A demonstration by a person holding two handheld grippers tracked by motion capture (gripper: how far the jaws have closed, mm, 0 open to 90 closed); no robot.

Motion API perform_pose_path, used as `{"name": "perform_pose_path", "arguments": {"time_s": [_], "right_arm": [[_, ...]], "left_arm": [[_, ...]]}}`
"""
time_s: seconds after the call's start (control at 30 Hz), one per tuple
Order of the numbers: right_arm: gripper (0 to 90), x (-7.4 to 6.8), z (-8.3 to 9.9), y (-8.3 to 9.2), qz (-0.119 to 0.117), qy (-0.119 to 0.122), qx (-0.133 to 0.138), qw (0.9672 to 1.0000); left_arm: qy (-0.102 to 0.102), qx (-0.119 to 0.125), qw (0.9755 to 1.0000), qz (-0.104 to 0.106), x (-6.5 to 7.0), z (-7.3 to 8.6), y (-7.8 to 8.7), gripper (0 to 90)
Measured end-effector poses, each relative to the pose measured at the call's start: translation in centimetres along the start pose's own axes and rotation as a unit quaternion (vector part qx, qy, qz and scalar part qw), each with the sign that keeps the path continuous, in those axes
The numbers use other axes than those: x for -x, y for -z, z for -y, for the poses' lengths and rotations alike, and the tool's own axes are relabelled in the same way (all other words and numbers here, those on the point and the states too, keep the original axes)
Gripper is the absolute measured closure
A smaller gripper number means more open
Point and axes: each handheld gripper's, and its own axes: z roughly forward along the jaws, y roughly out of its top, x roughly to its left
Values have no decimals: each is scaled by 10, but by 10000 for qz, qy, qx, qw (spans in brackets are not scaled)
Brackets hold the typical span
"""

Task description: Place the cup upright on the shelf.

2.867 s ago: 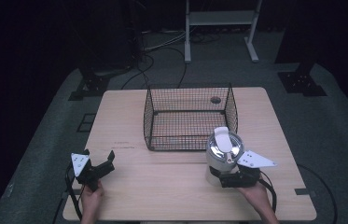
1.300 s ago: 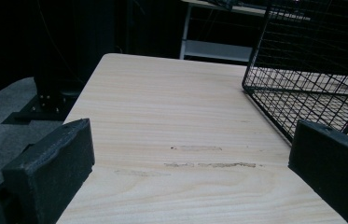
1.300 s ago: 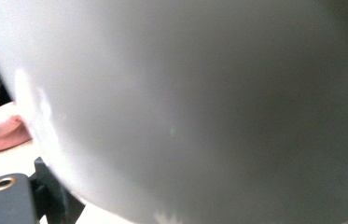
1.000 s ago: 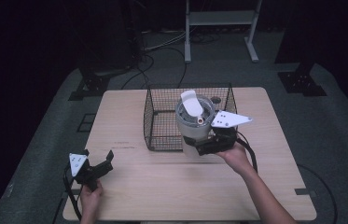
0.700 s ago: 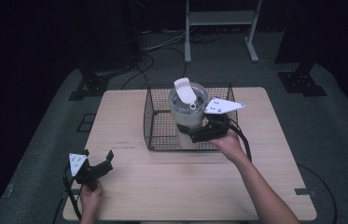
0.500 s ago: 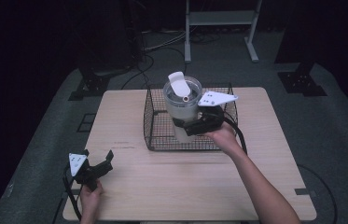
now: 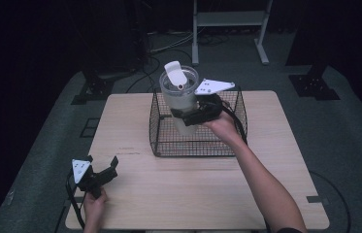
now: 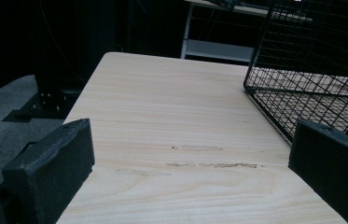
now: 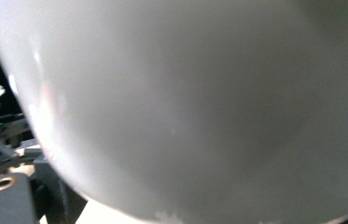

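A translucent white bottle (image 7: pixel 181 99) with a clear lid and a raised white flip cap hangs upright over the left part of a black wire basket (image 7: pixel 198 145). My right gripper (image 7: pixel 190 115) is shut on its lower body from the right side. In the right gripper view the pale bottle wall (image 9: pixel 185 107) is pressed close against the camera. My left gripper (image 7: pixel 102 161) rests open near the table's front left corner, held by a hand. Bare wood lies between its jaws (image 8: pixel 190 163), and the basket's corner (image 8: pixel 311 88) stands to its right.
The wooden table (image 7: pixel 198 194) carries the basket at its back middle. Beyond the table's far edge stand a white metal frame (image 7: pixel 227 19) and black stand feet (image 7: pixel 314 82) on grey floor. Cables trail from both grippers.
My right gripper has lifted the bottle from the table's front right and carried it up, back and leftward over the basket. The left gripper has stayed still.
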Motion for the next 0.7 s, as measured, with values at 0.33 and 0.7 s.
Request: {"name": "perform_pose_path", "arguments": {"time_s": [0.33,0.7], "right_arm": [[87,27,10,-31,69,-203,-113,9997],[87,42,26,-60,-89,-370,-259,9989]], "left_arm": [[-4,8,10000,12,0,0,-1,0],[-62,-28,10000,-5,1,0,-1,0]]}}
